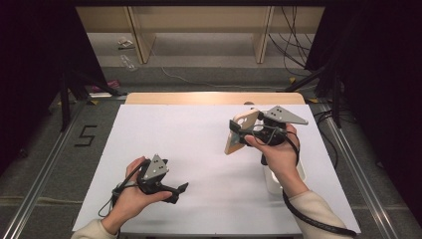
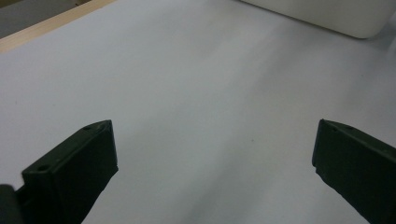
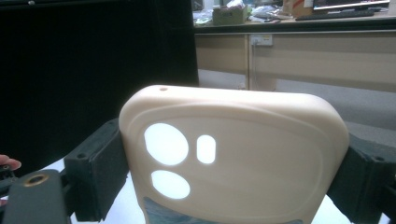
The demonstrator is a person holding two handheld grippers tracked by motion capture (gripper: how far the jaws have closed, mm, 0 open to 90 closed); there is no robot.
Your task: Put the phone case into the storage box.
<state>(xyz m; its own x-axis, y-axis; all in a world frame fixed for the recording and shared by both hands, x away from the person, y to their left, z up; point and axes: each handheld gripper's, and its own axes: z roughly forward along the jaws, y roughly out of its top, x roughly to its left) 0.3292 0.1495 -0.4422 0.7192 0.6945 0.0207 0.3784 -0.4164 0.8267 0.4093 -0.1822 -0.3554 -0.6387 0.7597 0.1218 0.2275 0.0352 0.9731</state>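
From the high view, the person's right gripper [image 1: 242, 133] is raised above the right half of the white table [image 1: 199, 149] and clamps a cream phone case [image 1: 239, 130] by its 2 long edges. The case stands nearly upright in the air, tilted a little, clear of the table surface. A white container [image 1: 272, 181] sits on the table just below that hand, partly hidden by the wrist. The left gripper [image 1: 180, 193] rests low near the front left of the table, its jaws spread with nothing between them, well apart from the case.

In the left gripper view, the 2 black jaws stand wide apart over bare white table, and a white container's edge [image 2: 327, 16] shows at the far top right.

In the right gripper view, the phone case [image 3: 243, 154] is seen from its inner side with its 3 camera cut-outs at the left, both jaws pressing on its sides. A wooden desk [image 3: 317, 56] stands beyond.
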